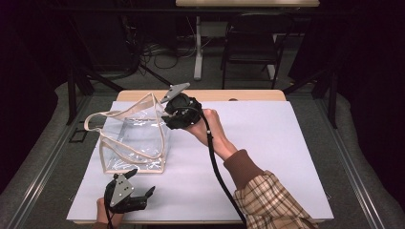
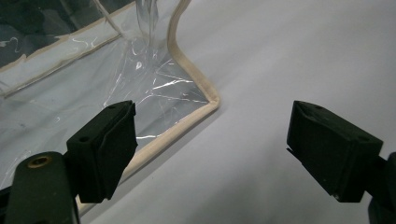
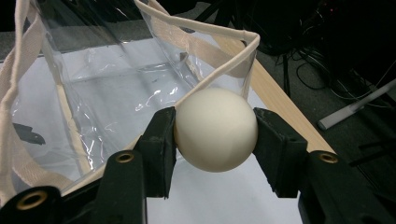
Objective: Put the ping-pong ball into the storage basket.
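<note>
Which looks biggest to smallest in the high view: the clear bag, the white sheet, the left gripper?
1. White sheet, covering most of the table.
2. Clear bag.
3. Left gripper, though it sits nearer the camera, so it looks larger than it is.

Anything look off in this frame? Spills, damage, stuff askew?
Nothing stands out. The clear bag stands upright on the white sheet, creased but intact. The right gripper holds a cream ball cleanly; the left gripper is open beside the bag's corner.

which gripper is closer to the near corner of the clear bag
Left. The left gripper hovers open just before the clear bag's near corner; the right gripper holds a ball at its far rim.
</note>
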`<state>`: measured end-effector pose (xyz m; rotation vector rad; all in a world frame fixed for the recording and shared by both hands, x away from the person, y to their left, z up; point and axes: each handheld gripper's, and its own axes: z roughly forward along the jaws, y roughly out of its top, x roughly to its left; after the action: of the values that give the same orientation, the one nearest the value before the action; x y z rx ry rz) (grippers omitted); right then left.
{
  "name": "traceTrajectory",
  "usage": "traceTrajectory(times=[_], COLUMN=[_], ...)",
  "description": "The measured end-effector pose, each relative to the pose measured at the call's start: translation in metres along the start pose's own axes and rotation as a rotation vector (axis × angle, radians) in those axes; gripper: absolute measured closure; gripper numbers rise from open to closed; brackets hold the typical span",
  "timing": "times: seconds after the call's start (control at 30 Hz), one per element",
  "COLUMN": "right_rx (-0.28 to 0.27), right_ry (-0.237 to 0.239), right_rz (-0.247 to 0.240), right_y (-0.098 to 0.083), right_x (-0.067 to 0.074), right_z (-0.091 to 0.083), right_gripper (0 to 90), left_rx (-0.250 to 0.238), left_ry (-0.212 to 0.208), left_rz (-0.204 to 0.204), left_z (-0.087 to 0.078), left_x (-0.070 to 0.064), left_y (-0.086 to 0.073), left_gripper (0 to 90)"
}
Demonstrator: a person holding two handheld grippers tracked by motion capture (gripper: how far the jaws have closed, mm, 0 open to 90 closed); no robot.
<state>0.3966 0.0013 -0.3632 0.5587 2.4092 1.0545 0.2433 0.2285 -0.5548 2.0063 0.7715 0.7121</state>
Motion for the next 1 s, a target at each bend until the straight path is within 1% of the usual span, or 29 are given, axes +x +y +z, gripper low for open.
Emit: traceTrajectory(times=[0.87,1.0], right_rx=[-0.003,-0.002], right_ry=[0.014,0.011], right_rz=[-0.025,-0.038], right_y=[0.01,0.011], right_x=[0.01,0.013], right_z=[0.005,0.006], right_gripper=[50.9,51.0], left_rx=[-0.002,-0.002], left_ry=[-0.002,-0.001], left_rz=[-0.001,0.002], left_z=[0.0,0.0], left_x=[0.0,0.0], left_y=[0.0,0.0], left_gripper=[16.2,16.2])
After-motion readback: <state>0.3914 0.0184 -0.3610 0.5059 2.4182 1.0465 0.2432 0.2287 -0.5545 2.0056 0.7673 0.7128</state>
